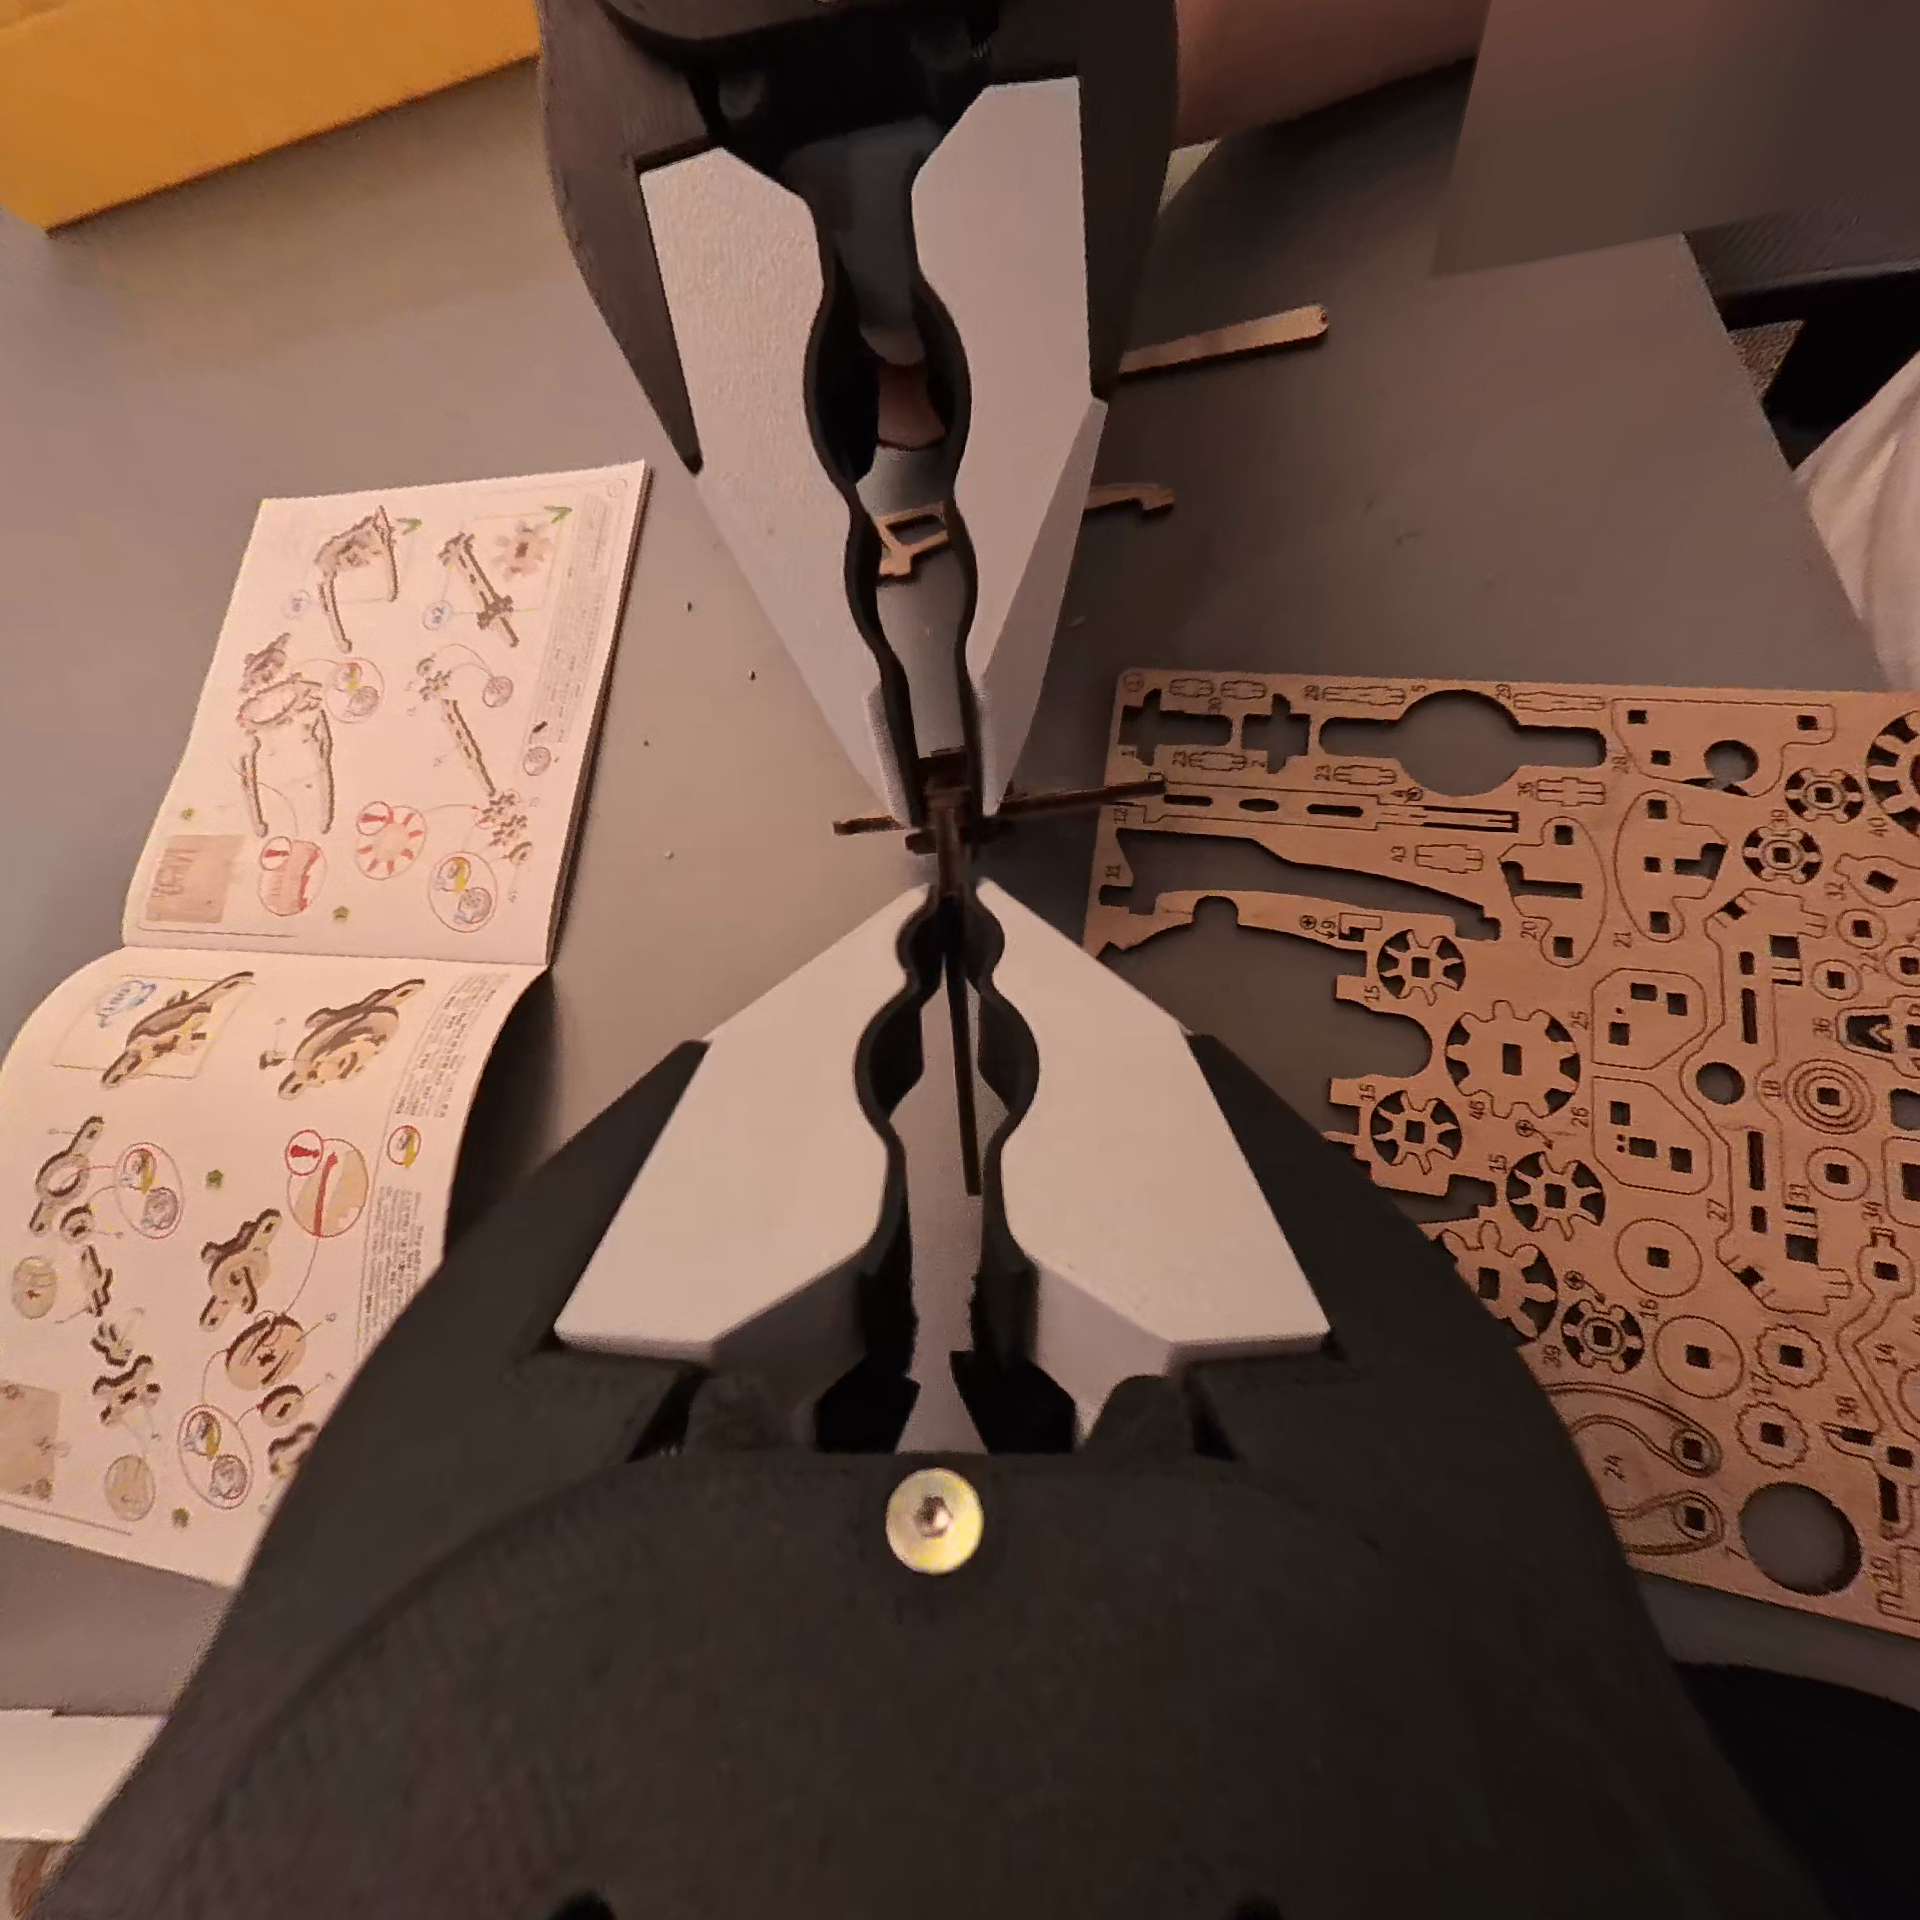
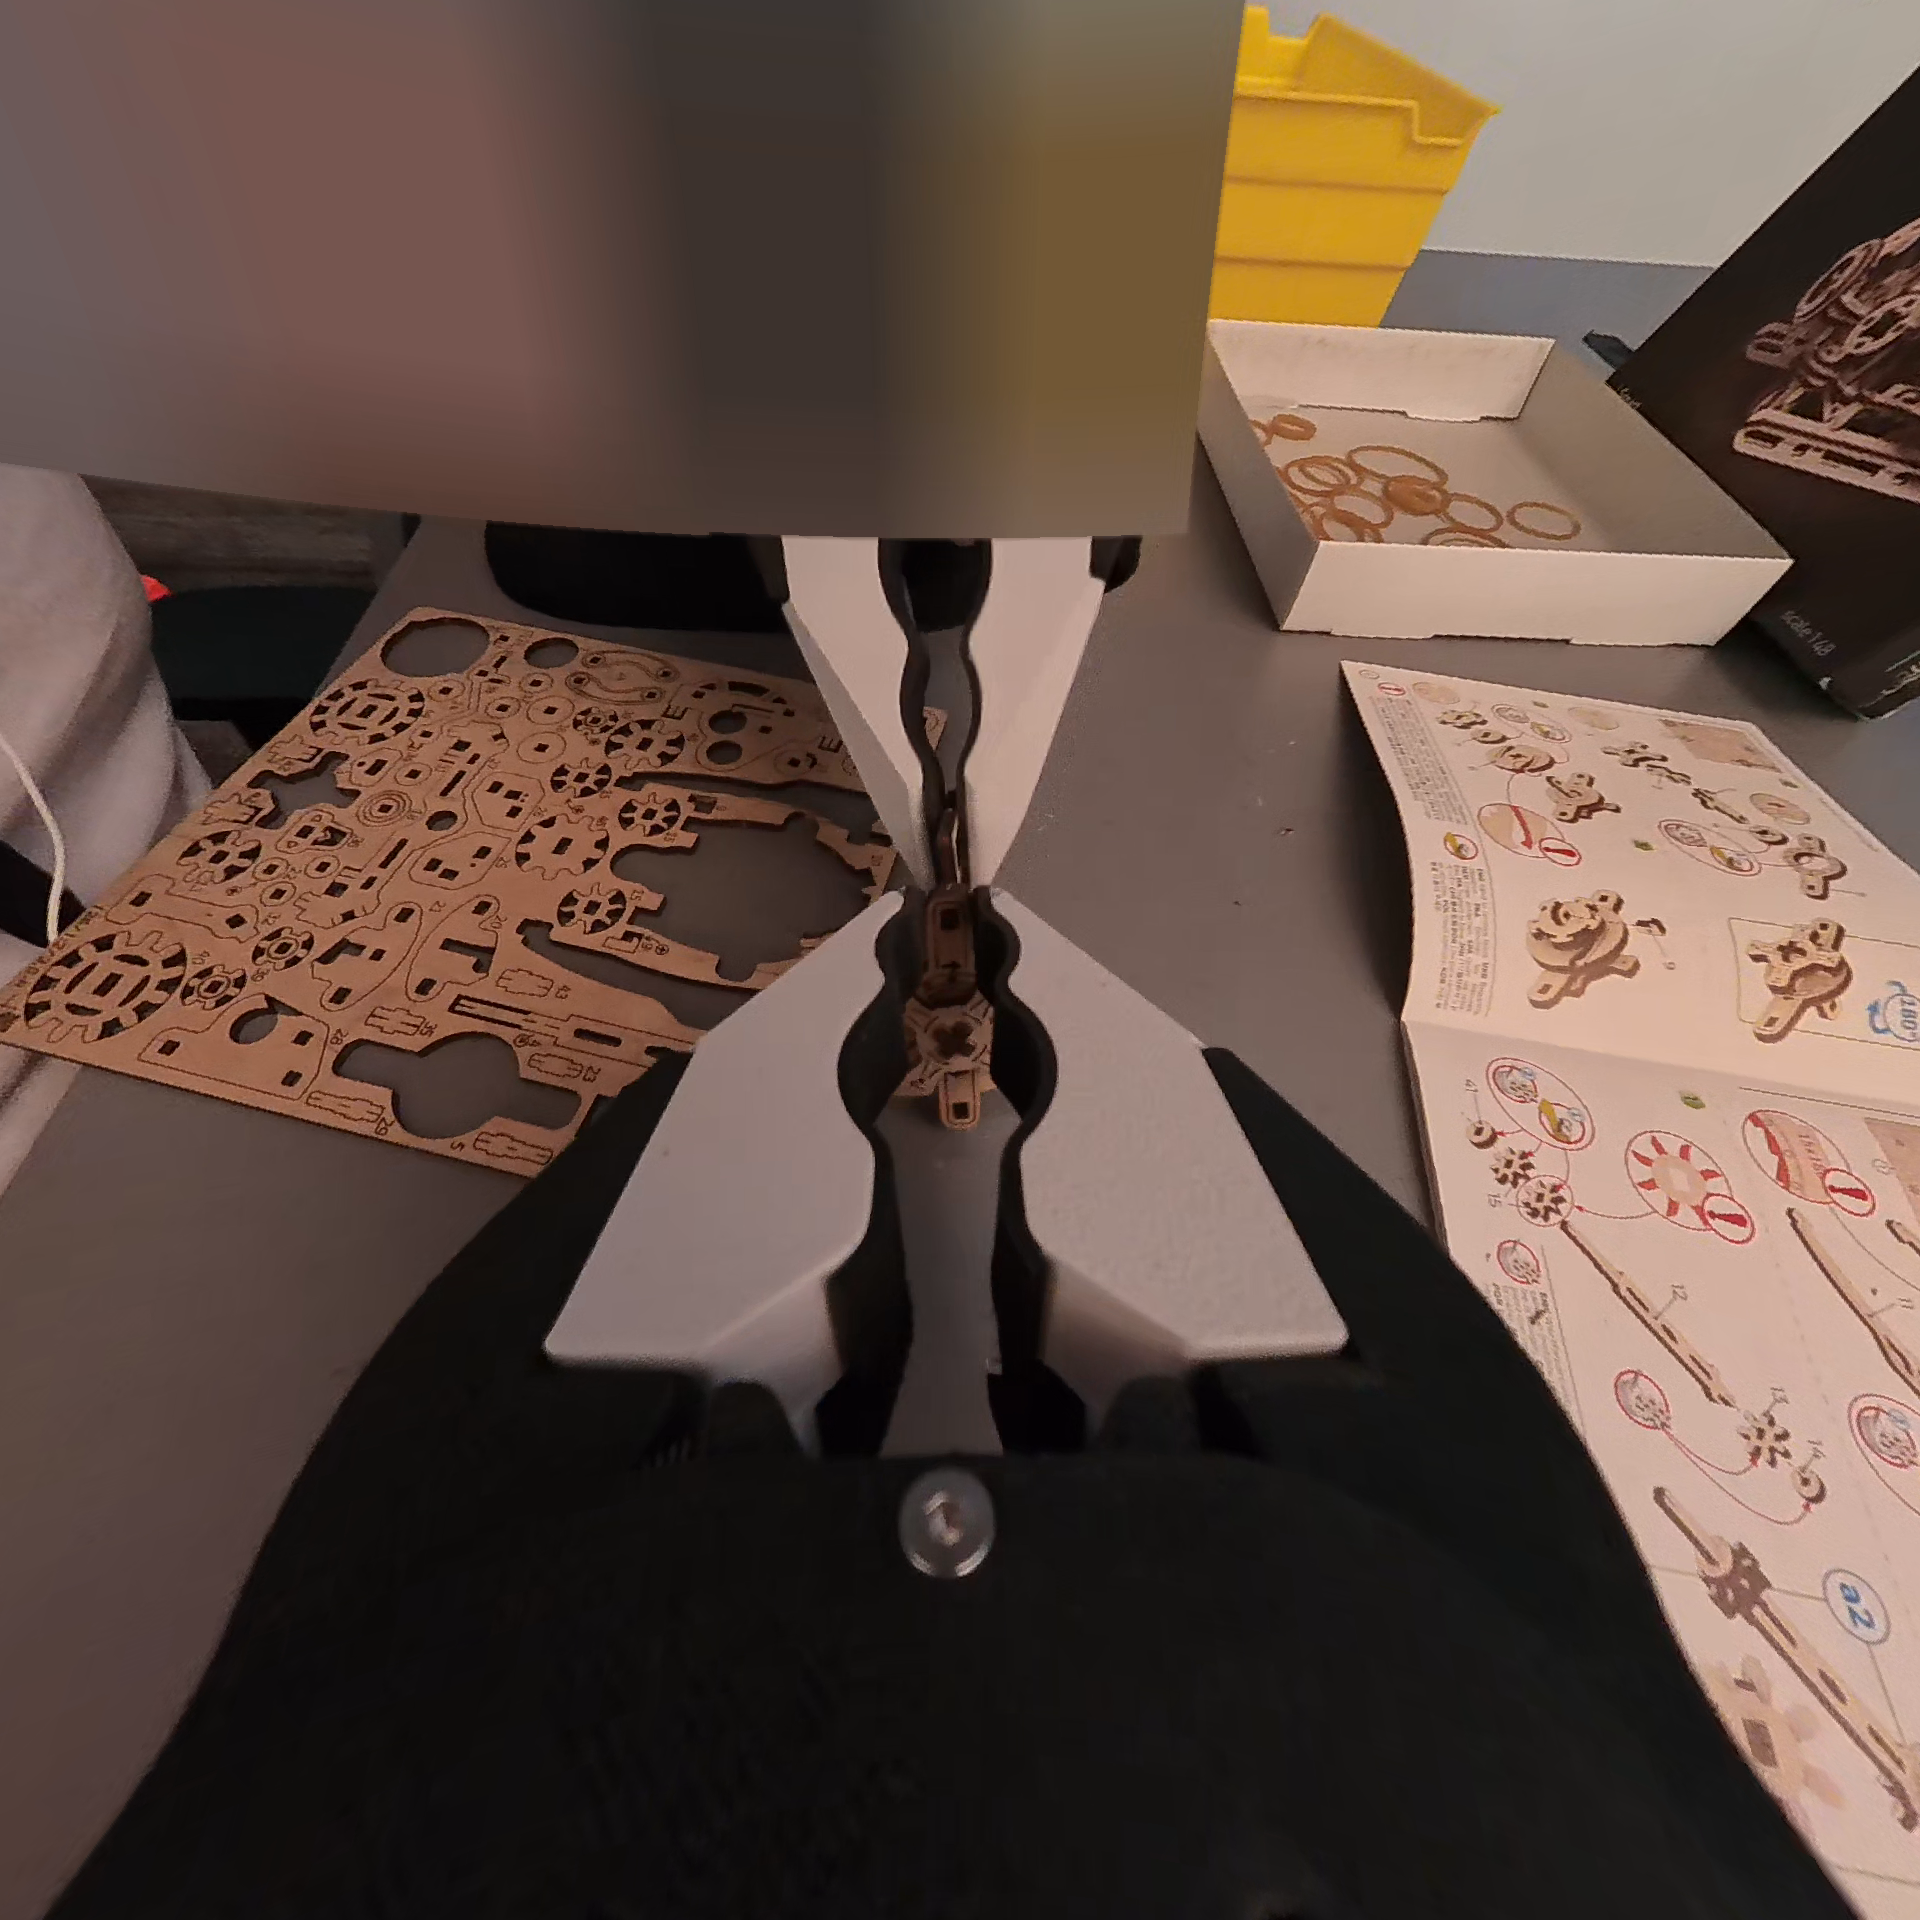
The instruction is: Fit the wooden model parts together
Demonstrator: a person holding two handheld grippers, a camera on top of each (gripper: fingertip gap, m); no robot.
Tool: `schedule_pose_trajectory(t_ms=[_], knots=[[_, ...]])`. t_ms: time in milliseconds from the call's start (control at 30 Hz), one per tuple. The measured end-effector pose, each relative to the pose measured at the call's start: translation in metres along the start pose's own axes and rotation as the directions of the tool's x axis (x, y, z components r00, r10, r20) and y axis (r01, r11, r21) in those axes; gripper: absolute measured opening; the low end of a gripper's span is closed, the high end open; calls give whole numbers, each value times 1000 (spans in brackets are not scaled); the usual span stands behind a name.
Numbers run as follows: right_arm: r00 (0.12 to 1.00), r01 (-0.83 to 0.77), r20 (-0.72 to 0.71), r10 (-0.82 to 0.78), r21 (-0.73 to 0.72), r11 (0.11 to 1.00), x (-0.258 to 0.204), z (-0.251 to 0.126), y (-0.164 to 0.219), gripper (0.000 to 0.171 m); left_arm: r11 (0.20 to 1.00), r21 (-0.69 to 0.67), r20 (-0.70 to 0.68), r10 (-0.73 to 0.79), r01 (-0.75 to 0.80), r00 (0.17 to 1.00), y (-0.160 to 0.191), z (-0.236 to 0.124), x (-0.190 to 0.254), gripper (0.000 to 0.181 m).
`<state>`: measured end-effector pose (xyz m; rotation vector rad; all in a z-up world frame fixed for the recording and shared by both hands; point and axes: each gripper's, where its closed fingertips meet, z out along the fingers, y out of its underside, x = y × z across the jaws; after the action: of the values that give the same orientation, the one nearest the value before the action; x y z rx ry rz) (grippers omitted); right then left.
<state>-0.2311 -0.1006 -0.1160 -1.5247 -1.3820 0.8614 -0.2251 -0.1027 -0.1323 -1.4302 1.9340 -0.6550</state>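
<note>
In the left wrist view, my left gripper is shut on a thin wooden strip, seen edge-on between the pads. My right gripper comes in from the top, tip to tip with it. Between the two tips is a small wooden assembly with thin cross arms sticking out left and right. In the right wrist view, my right gripper is shut on a small wooden hub part with a cross-shaped hole. The left gripper meets it from above. Both are held above the grey table.
A laser-cut wooden parts sheet lies flat on the table, also in the right wrist view. An open instruction booklet lies opposite. Loose wooden pieces lie farther off. A white tray of rubber bands, a yellow bin and a dark kit box stand behind. My left and right fingertips are right by each other.
</note>
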Motion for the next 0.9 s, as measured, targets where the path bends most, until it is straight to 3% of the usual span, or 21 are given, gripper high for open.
schedule_pose_trajectory(t_ms=[267,533,900], knots=[[1000,8,22,-8,4,1000,-5,0,0,6,997,66,5,37,-37,999,-10,4,4,1],[1000,22,5,-22,11,1000,-4,-1,0,6,998,38,33,54,-55,998,-6,4,1,7],[1000,0,19,0,20,1000,-4,-6,0,6,999,34,13,41,-41,999,-7,6,2,0]])
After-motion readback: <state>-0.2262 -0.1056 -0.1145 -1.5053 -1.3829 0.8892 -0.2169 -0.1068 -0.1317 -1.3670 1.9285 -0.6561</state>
